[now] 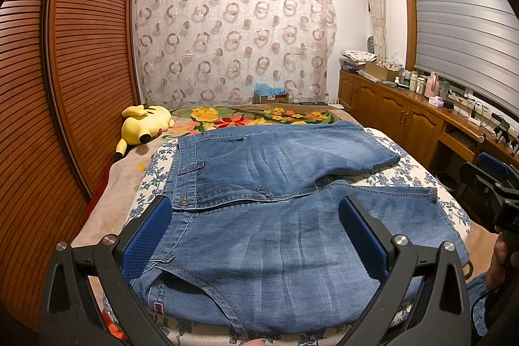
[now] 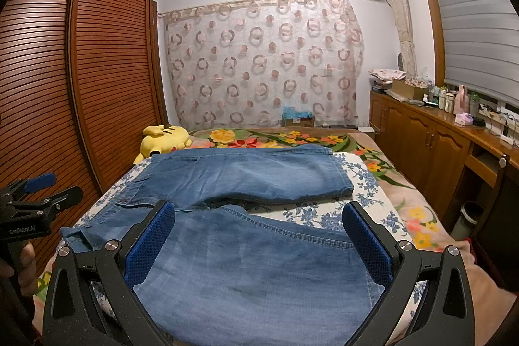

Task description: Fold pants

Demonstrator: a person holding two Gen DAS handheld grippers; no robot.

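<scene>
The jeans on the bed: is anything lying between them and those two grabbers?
Nothing visible. The jeans lie spread right under both open grippers, left and right. The yellow plush toy sits well beyond.

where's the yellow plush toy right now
The yellow plush toy lies at the far left of the bed, against the slatted wardrobe, just beyond the waistband end of the jeans in both wrist views.

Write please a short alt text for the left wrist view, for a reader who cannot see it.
Blue jeans lie spread on a bed, legs apart and pointing right, framed by the open fingers of the left hand-held gripper. A yellow plush toy lies at the bed's far left, beside a slatted wooden wardrobe. The right hand-held gripper shows at the right edge.
</scene>
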